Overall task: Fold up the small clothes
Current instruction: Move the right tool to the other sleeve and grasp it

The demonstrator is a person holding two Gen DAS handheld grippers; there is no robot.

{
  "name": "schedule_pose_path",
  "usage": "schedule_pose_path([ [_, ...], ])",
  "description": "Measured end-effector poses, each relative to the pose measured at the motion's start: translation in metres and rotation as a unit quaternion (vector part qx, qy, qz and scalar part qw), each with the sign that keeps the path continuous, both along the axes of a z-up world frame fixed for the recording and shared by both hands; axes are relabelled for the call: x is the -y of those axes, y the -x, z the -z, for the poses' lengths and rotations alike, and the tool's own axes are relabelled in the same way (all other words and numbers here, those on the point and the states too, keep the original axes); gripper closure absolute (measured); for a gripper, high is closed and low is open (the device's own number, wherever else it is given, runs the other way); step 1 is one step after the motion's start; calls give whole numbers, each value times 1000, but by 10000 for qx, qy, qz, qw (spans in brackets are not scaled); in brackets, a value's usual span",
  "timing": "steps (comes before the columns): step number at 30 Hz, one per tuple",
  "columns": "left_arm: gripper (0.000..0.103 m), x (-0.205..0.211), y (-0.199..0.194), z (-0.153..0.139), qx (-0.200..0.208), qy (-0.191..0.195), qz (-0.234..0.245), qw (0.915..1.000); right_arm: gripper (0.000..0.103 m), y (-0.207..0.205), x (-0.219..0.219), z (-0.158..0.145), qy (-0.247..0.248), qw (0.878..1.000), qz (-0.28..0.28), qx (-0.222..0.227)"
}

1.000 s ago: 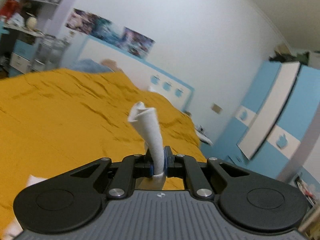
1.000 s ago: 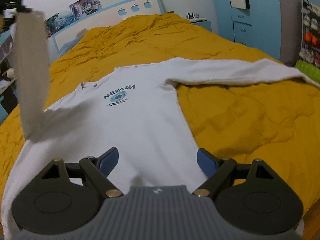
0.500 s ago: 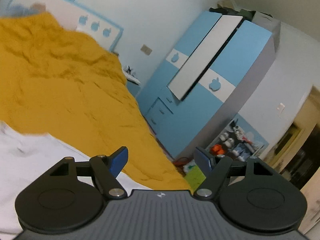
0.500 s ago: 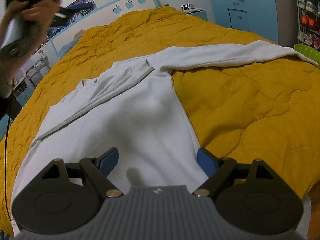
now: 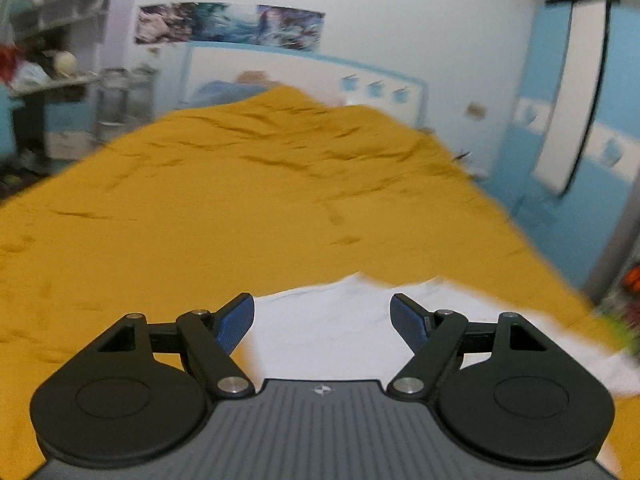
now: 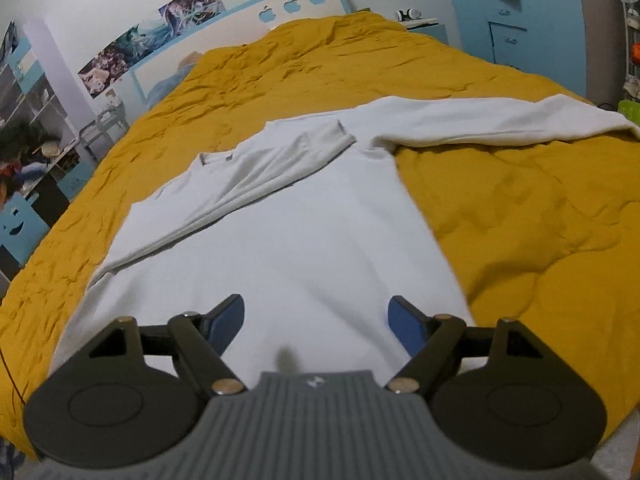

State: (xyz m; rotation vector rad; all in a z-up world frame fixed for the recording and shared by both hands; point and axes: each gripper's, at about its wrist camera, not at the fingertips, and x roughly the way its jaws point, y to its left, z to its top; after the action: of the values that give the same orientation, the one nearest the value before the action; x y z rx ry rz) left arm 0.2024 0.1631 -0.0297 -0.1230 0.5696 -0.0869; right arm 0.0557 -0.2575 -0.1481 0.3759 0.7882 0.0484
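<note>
In the right wrist view, the right hand-held gripper point(image 6: 316, 322) sits nearest, its blue pads wide apart and just closing, with nothing pinched between them; only the shirt's flat cloth lies beneath the gap. The white long-sleeved shirt point(image 6: 288, 248) is spread on the bed's mustard-yellow quilt point(image 6: 520, 216), its hem near the gripper and its collar point(image 6: 216, 157) at the far end. Its left sleeve point(image 6: 240, 184) is folded diagonally across the chest, the cuff resting near the right shoulder. Its right sleeve point(image 6: 500, 122) stretches straight out to the right across the quilt, the cuff close to the bed's right edge. Beyond the shirt the quilt runs on, wrinkled, to a white headboard point(image 6: 288, 4) trimmed in blue with three apple shapes. Posters point(image 6: 160, 40) hang on the wall to the left of it, shelves point(image 6: 36, 128) stand at the far left, and a blue wardrobe point(image 6: 520, 8) stands at the far right.

In the left wrist view, which is blurred, the left hand-held gripper point(image 5: 322, 320) has its pads fully apart and empty. It hovers over a near part of the white shirt point(image 5: 332, 332), with bare quilt point(image 5: 200, 208) to the left and ahead. Further off are the same headboard point(image 5: 304, 76), the posters point(image 5: 228, 26) and the wardrobe point(image 5: 580, 92) on the right.
</note>
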Motion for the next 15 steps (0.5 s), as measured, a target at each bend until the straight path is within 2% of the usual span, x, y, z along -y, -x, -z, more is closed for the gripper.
schedule_pose_path([
  [5, 12, 5, 12, 47, -523, -867, 284, 9945, 27, -7, -19, 0, 265, 9995, -129, -125],
  [9, 14, 36, 20, 89, -545, -1597, 828, 9822, 26, -10, -32, 1, 456, 9985, -234, -212],
  [11, 14, 56, 19, 109, -483, -2042, 995, 9726, 26, -12, -38, 2, 552, 9977, -294, -275],
  [13, 19, 69, 17, 126, -357, -2330, 875, 9679, 26, -12, -43, 2, 636, 9969, -331, -327],
  [15, 22, 75, 4, 138, -337, -2507, 502, 9662, 26, -13, -46, 3, 675, 9963, -363, -390],
])
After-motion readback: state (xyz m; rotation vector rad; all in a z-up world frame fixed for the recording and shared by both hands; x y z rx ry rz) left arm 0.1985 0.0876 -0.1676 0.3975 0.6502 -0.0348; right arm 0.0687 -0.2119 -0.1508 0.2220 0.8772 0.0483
